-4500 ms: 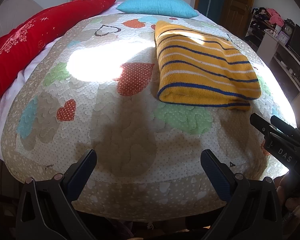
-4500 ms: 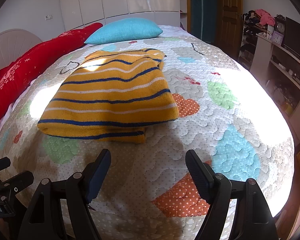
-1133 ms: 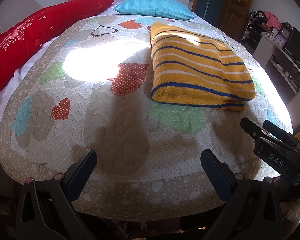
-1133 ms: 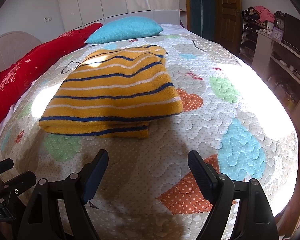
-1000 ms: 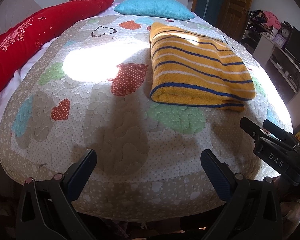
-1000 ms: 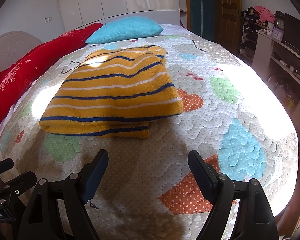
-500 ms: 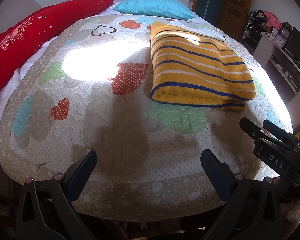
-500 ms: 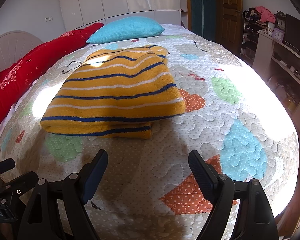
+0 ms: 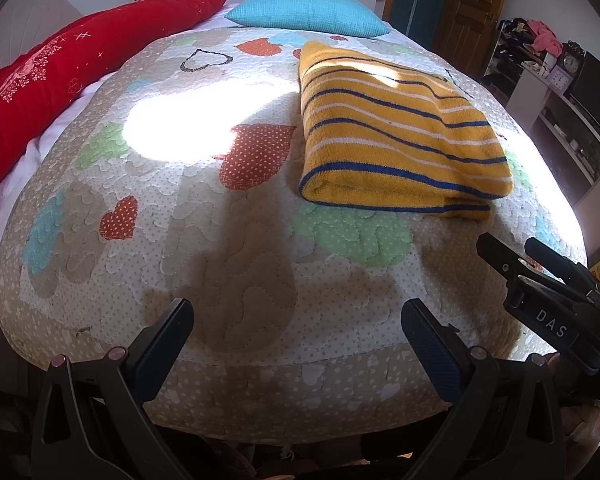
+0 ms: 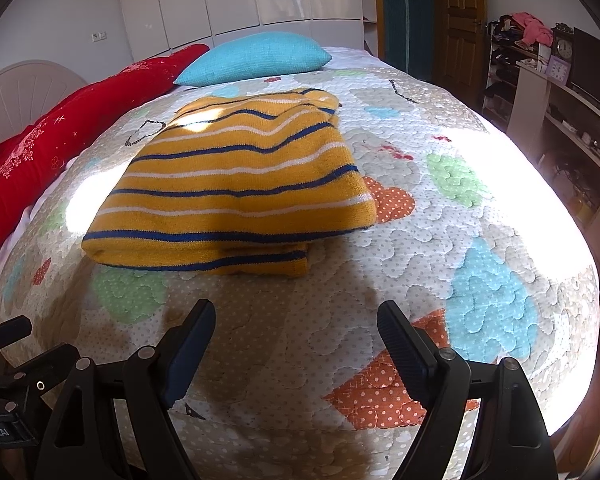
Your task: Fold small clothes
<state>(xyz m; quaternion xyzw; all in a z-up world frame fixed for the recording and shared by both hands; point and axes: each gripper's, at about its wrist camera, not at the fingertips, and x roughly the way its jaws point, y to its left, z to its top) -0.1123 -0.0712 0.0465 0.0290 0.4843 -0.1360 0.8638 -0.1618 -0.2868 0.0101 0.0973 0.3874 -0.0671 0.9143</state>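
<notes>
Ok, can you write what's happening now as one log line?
striped sweater: folded, on quilt | left gripper: open, empty | right gripper: open, empty | both clear of sweater

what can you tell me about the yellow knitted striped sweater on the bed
The yellow knitted sweater with blue and white stripes lies folded into a thick, roughly rectangular stack, flat on the quilted heart-patterned bedspread. A lower layer pokes out along the near edge. Sunlight falls across its far part. Nothing but the quilt touches it; both open grippers are back near the bed's edge.

Both wrist views low at quilt (image 9: 228, 264) foot edge, facing headward; left view left of right; both share striped sweater (image 10: 236, 184).
</notes>
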